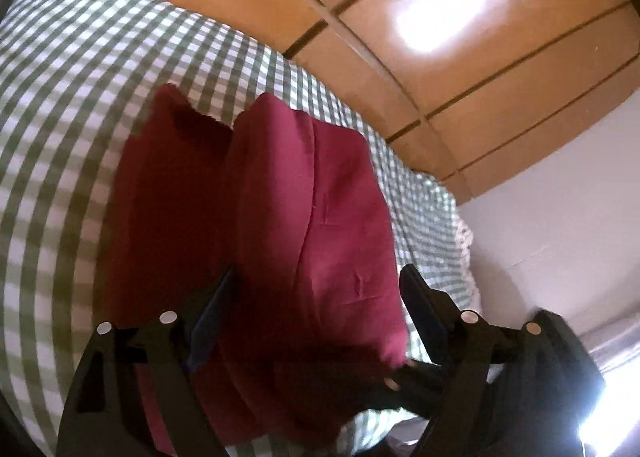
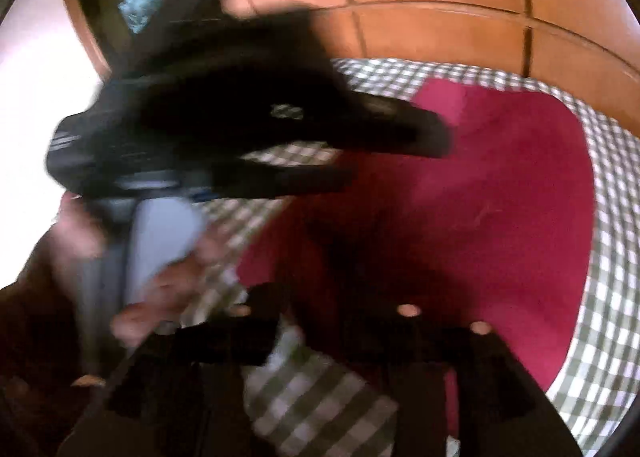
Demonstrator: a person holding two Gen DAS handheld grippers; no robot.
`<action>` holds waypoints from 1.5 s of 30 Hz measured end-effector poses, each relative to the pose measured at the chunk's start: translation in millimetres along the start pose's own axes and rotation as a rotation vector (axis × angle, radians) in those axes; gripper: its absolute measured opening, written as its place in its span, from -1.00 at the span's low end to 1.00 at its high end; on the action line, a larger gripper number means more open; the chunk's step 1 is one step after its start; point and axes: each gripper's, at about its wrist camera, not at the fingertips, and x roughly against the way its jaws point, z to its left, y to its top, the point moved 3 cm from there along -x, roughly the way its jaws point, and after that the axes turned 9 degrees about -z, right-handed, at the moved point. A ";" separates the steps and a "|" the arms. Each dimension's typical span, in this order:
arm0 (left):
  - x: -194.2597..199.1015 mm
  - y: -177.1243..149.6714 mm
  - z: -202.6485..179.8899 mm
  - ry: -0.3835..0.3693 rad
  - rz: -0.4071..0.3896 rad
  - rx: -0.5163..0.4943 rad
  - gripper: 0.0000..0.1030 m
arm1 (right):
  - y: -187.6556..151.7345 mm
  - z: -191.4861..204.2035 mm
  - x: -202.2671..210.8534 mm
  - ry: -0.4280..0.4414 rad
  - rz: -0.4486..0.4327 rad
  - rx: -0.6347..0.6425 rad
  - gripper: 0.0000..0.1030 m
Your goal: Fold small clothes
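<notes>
In the left wrist view a dark red cloth (image 1: 304, 225) lies folded in long layers on a green-and-white checked bedspread (image 1: 72, 105). My left gripper (image 1: 316, 297) hangs over its near end, open, with its fingers (image 1: 218, 305) wide apart on either side and no pad pressing the fabric. The right wrist view is blurred. It shows the red cloth (image 2: 500, 197) spread on the bedspread (image 2: 608, 297), and the left gripper (image 2: 392, 161) coming in from the left, held by a hand (image 2: 160, 285). My right gripper (image 2: 320, 289) is low over the cloth's near edge, jaws apart, nothing between them.
A glossy wooden wardrobe (image 1: 420, 37) runs along the far side of the bed. A white wall (image 1: 560, 197) stands to the right of the bed's corner. A framed opening (image 2: 120, 9) shows at the far left in the right wrist view.
</notes>
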 end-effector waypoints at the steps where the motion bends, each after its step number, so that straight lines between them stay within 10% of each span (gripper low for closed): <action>1: -4.1 1.6 0.5 0.009 0.007 -0.010 0.51 | -1.2 -2.5 12.6 0.028 -0.013 -0.018 0.05; 10: -15.3 8.4 2.1 0.107 0.034 -0.095 -0.62 | -19.2 -79.9 92.1 -0.110 -0.121 -0.210 0.14; 20: 57.3 28.7 -51.7 0.205 -0.180 -0.357 -0.69 | -16.9 -35.2 25.8 -0.036 -0.030 -0.091 -0.03; 27: 37.7 -4.2 34.7 0.452 -0.032 -0.284 -0.69 | -31.7 -15.7 -29.6 -0.037 0.089 -0.061 -0.03; 32: 44.5 -19.9 39.1 0.493 -0.070 -0.290 -0.68 | -36.9 -12.3 -22.7 0.016 0.122 -0.038 0.07; 35: 50.0 -10.3 30.3 0.578 -0.120 -0.293 -0.32 | -20.3 -17.1 -1.8 0.060 0.082 -0.067 0.10; 41: 71.3 9.9 -11.6 0.481 -0.290 -0.358 -0.30 | 41.9 -71.6 33.0 -0.043 -0.130 -0.204 0.16; 45: 41.5 6.0 -24.5 0.435 -0.241 -0.429 -0.30 | 72.5 -101.0 9.7 -0.104 -0.142 -0.259 0.15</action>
